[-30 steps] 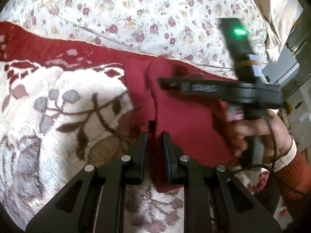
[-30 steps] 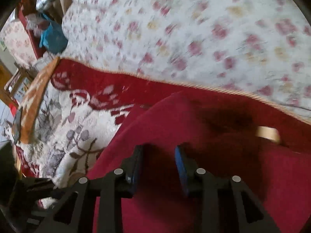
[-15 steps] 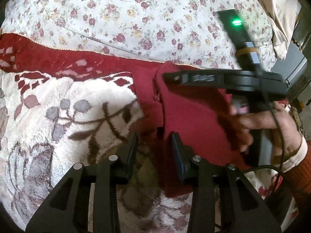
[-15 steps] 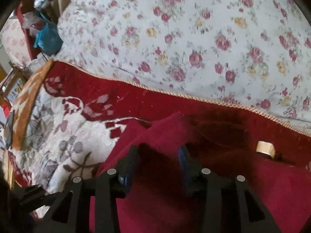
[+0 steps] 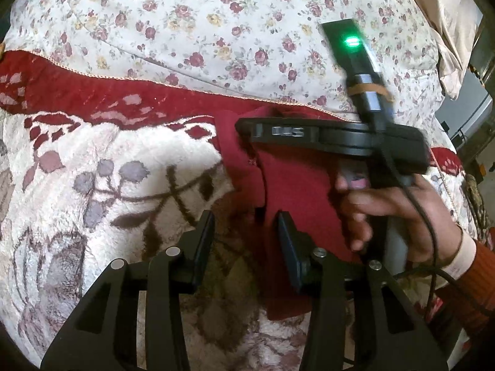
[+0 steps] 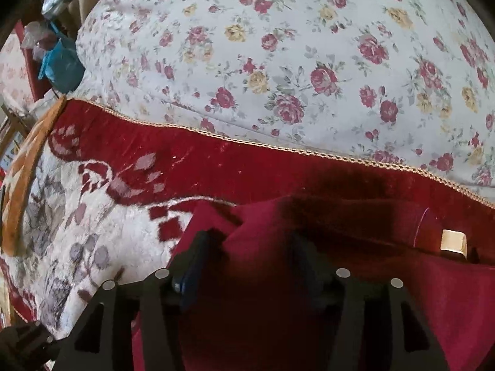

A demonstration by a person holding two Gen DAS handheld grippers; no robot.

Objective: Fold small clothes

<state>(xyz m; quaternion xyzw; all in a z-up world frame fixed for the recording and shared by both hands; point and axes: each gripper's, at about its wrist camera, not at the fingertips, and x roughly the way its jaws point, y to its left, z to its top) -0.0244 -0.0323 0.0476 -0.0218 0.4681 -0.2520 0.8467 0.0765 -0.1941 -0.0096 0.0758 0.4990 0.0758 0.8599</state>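
Note:
A dark red small garment [image 5: 297, 182] lies folded on the plush blanket, with a beige label [image 6: 453, 241] at its right. My left gripper [image 5: 246, 219] hovers over the garment's left edge. Its jaws are opening, and the cloth edge lies loose between them without being pressed. My right gripper [image 6: 250, 244] points down at the garment's top fold. Its jaws are opening too, astride a ridge of red cloth that the pads do not pinch. In the left wrist view a hand [image 5: 389, 210] in an orange sleeve holds the right gripper's black body [image 5: 340, 137] above the garment.
The cream plush blanket [image 5: 92, 185] with grey flowers and a red border covers the near part of the bed. A floral quilt [image 5: 232, 31] lies behind it. A blue bag [image 6: 62, 61] and clutter sit off the bed's left, a beige cloth [image 5: 448, 15] at the right.
Both grippers' jaws have spread wider. The left one no longer pinches the garment's edge, and the red cloth has settled onto the blanket.

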